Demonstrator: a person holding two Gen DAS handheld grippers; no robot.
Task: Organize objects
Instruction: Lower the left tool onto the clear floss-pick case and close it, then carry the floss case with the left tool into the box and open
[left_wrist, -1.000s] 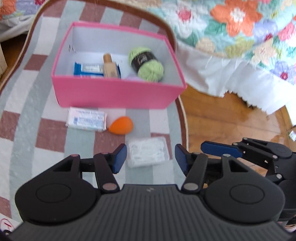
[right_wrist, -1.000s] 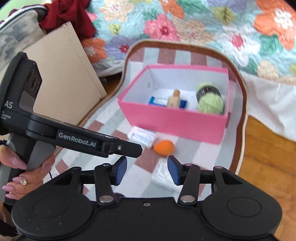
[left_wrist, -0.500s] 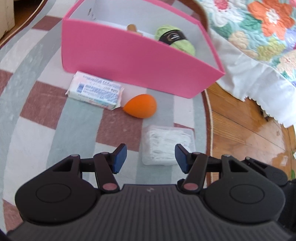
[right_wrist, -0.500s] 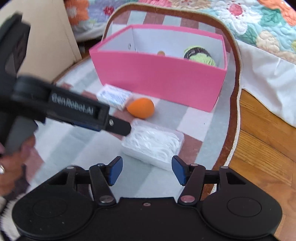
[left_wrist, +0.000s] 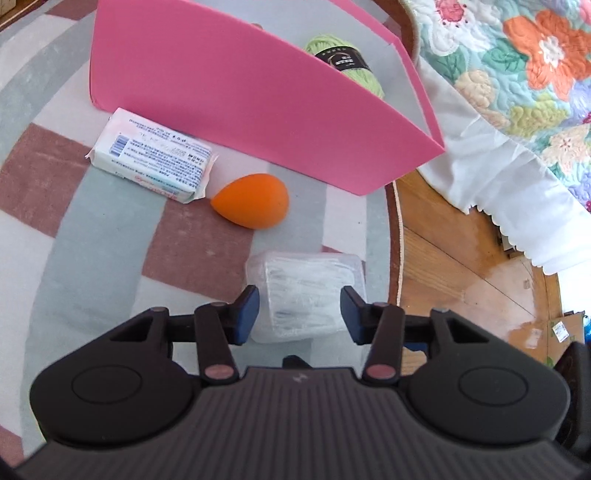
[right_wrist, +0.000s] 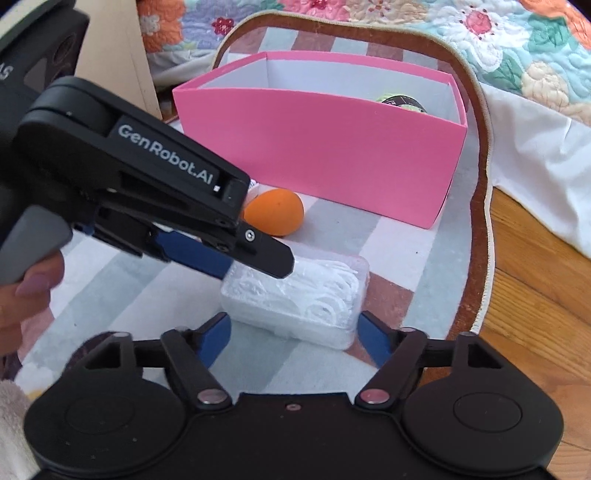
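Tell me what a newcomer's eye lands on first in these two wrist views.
First the big bright pink cardboard box at the far end of the checked rug, a lime-green yarn ball peeking over its wall. In front lies an orange egg-shaped sponge beside a white wrapped packet. Nearest, a clear plastic case of white swabs sits between the open left gripper and open right gripper.
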